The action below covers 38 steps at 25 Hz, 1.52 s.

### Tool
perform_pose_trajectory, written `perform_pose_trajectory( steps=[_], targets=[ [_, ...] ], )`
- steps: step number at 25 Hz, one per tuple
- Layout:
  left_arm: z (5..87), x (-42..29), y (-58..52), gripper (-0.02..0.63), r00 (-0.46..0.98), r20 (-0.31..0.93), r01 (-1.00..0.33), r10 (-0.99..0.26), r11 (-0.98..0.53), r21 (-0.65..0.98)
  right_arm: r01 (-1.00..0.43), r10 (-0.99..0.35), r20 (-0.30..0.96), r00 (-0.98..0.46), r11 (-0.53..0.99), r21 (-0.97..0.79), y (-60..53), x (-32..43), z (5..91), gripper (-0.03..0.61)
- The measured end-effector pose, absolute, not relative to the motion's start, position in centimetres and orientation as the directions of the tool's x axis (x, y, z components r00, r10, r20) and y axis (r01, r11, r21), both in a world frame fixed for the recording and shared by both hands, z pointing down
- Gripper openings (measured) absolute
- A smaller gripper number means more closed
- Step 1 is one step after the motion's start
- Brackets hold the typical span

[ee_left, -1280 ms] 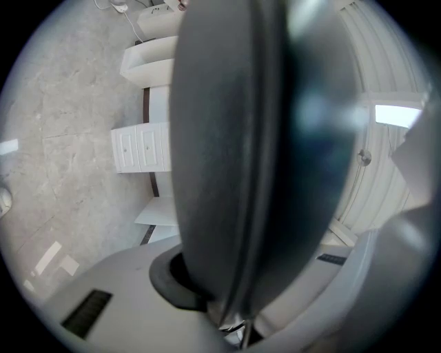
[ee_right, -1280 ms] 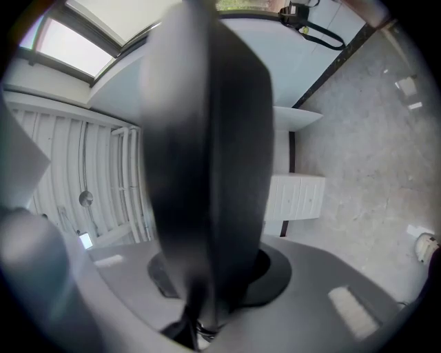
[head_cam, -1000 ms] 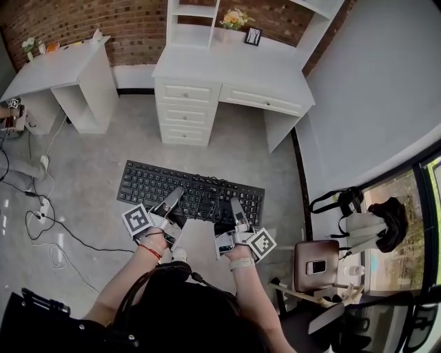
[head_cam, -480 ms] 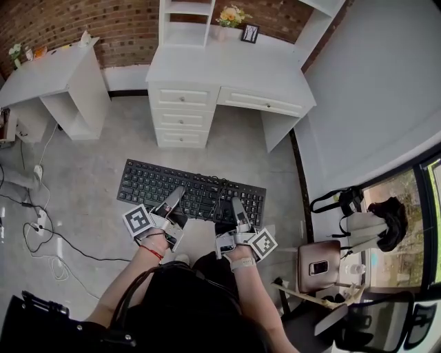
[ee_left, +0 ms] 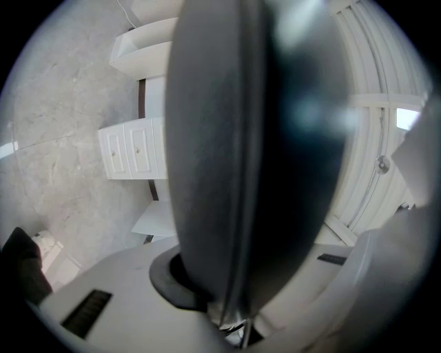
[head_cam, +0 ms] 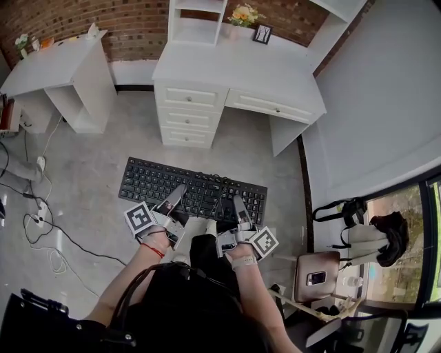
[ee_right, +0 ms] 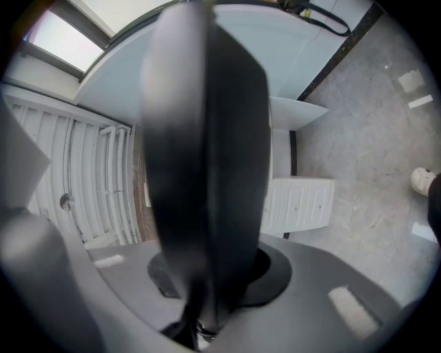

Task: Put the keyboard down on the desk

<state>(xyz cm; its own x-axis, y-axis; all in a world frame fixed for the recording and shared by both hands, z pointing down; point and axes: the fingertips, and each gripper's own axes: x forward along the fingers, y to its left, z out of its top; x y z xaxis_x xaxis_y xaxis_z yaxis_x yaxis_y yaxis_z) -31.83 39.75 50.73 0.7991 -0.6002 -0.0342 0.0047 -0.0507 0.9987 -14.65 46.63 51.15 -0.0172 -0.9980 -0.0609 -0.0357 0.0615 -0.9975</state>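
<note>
A black keyboard [head_cam: 193, 189] hangs level in the air over the grey floor, held by its near long edge. My left gripper [head_cam: 175, 196] is shut on that edge left of the middle. Further right, my right gripper [head_cam: 238, 207] is shut on the same edge. In the left gripper view the keyboard [ee_left: 255, 152] fills the centre edge-on between the jaws. The right gripper view shows the keyboard [ee_right: 207, 152] the same way. The white desk [head_cam: 234, 69] with drawers stands ahead against the brick wall, some way beyond the keyboard.
On the desk's back stand a flower pot [head_cam: 246, 14] and a small picture frame [head_cam: 262, 33]. A second white desk [head_cam: 55, 65] is at the left. Cables [head_cam: 41, 220] trail on the floor at left. A stool with a phone [head_cam: 315, 276] and a black bag [head_cam: 344, 210] are at right.
The person has stepped toward the desk with the keyboard, and a leg now shows under it. Both grips look the same as before.
</note>
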Motion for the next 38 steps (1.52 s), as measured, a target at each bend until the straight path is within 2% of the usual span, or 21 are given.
perform_pose_trajectory(
  steps=[18,30,38],
  targets=[
    [50.2,-23.8,29.0,0.051,0.719,-0.033,-0.006,-0.694,-0.054,0.999,-0.029,-0.988,-0.05,-0.143,0.054,-0.998,33.8,-5.8,50.9,0.071],
    [50.0,-17.5,25.1,0.051,0.709,-0.055,-0.003,-0.703,-0.081,0.997,-0.034,-0.985,-0.071,-0.157,0.077,-0.996,29.6,0.7,50.9,0.071],
    [50.4,-16.3,24.6,0.051,0.713,-0.034,-0.024,-0.701,-0.072,0.997,-0.01,-0.986,-0.07,-0.152,0.072,-0.997,29.2,1.9,51.3,0.071]
  ],
)
